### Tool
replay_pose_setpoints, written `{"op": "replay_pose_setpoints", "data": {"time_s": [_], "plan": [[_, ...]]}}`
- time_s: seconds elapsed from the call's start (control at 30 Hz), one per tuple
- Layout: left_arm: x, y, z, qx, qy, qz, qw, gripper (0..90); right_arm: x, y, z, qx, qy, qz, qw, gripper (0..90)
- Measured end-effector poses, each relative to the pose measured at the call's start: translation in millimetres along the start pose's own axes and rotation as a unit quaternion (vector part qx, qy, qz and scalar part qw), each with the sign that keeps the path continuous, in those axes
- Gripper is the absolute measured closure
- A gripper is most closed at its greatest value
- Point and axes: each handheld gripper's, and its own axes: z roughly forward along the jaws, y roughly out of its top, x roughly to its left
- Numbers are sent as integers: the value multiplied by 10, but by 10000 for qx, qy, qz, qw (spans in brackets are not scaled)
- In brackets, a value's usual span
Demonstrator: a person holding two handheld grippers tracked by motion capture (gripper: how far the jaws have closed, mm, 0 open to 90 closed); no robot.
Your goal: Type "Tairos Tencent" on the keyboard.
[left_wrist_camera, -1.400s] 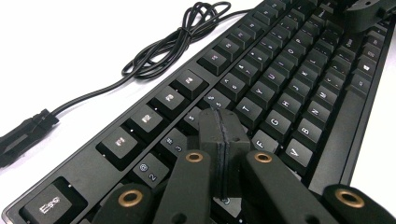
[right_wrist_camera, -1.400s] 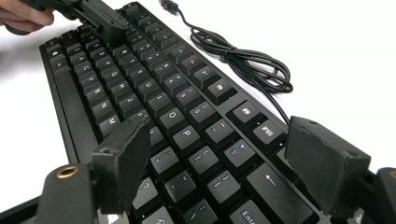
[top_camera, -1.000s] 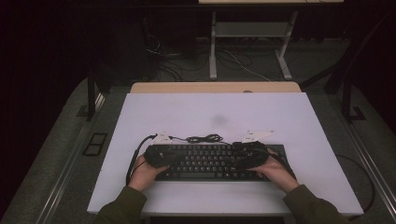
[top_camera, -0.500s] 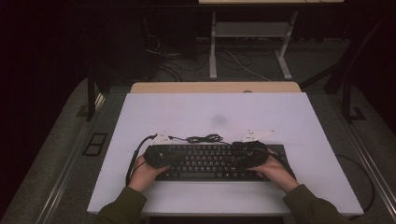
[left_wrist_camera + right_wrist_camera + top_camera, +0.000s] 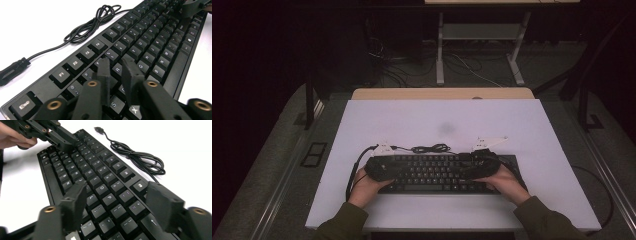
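A black keyboard (image 5: 437, 174) lies along the front of the white table (image 5: 442, 120), with its coiled black cable (image 5: 430, 148) just behind it. My left gripper (image 5: 384, 167) rests over the keyboard's left end. In the left gripper view its jaws (image 5: 116, 62) stand almost together above the letter keys (image 5: 140, 47), with nothing between them. My right gripper (image 5: 479, 162) is over the right end. In the right gripper view it (image 5: 117, 186) is wide open above the keys (image 5: 102, 177). The cable (image 5: 142, 157) and its plug (image 5: 100, 130) lie loose on the table.
A hand holds the left gripper (image 5: 62, 138) at the far end of the right gripper view. A wooden desk edge (image 5: 442, 93) borders the table's back. Beyond it are a white frame leg (image 5: 439, 55) and floor cables (image 5: 472, 65).
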Motion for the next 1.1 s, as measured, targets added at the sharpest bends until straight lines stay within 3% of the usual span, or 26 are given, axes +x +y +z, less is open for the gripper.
{"op": "replay_pose_setpoints", "data": {"time_s": [0.37,0.63,0.77,1.1], "plan": [[-29,-39,-54,-51,121,-136,9998,519,55,42,68,94,242,-137,9996,651],[-35,-90,-101,-113,200,-224,9995,430,96,84,143,202,519,-252,9981,826],[-42,-120,-125,-151,274,-236,9992,362,114,108,179,229,628,-315,9973,888],[-55,-183,-193,-195,497,-262,9982,184,175,148,300,380,850,-469,9946,893]]}}
